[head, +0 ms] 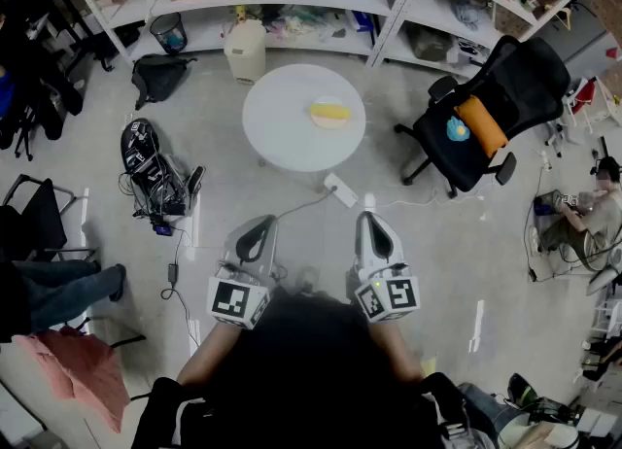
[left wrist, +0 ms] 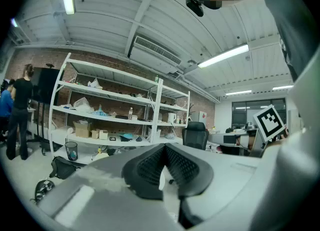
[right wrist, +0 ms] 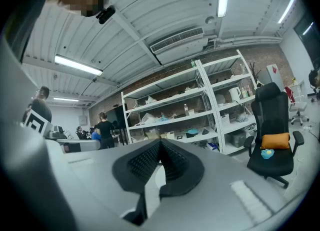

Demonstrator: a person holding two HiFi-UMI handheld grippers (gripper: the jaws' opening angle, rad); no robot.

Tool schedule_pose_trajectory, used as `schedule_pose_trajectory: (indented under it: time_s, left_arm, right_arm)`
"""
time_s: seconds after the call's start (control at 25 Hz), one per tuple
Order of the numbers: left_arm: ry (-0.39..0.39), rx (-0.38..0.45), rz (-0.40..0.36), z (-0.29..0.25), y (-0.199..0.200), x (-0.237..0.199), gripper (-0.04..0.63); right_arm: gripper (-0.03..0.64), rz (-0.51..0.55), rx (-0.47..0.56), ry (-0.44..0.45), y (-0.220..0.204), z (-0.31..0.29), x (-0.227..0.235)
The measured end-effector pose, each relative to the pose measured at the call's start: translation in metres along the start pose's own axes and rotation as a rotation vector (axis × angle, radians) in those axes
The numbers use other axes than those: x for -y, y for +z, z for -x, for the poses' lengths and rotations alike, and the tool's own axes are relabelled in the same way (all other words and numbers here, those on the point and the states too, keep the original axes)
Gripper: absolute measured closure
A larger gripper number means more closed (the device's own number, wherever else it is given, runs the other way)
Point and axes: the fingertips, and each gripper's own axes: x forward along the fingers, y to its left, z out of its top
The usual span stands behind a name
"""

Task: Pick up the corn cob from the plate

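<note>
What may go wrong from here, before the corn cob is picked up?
1. A power strip and cable lie on the floor before the round table; a step forward might catch them.
2. The left gripper and right gripper are both shut; unless one opens in time, it may push the corn cob off the plate.

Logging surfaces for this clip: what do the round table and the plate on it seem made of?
Round table: smooth matte white top, likely laminate or painted board; even, glare-free surface. Plate: pale, plastic or ceramic; too small to tell.
</note>
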Motion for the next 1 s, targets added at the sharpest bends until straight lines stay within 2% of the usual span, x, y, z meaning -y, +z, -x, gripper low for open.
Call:
schedule_pose_trajectory:
  time_s: [0.48,0.64,1.0]
  left_arm:
    - [0.006,-0.008,0.011,-0.002,-0.003,0.012,0.592]
    - [-0.009,-0.008,0.002,-0.003,-0.006,0.016,0.592]
    - [0.028,-0.006,0.011,-0.014,-0.003,0.035,0.592]
  right_arm:
    - [0.609,-0.006,0.007,0.002,0.001,0.009,0.005]
    - [0.609,-0.016,0.039,0.006,0.004,0.014,0.007]
    - [0.609,-0.034,0.037,0.027,0.012,0.022,0.027]
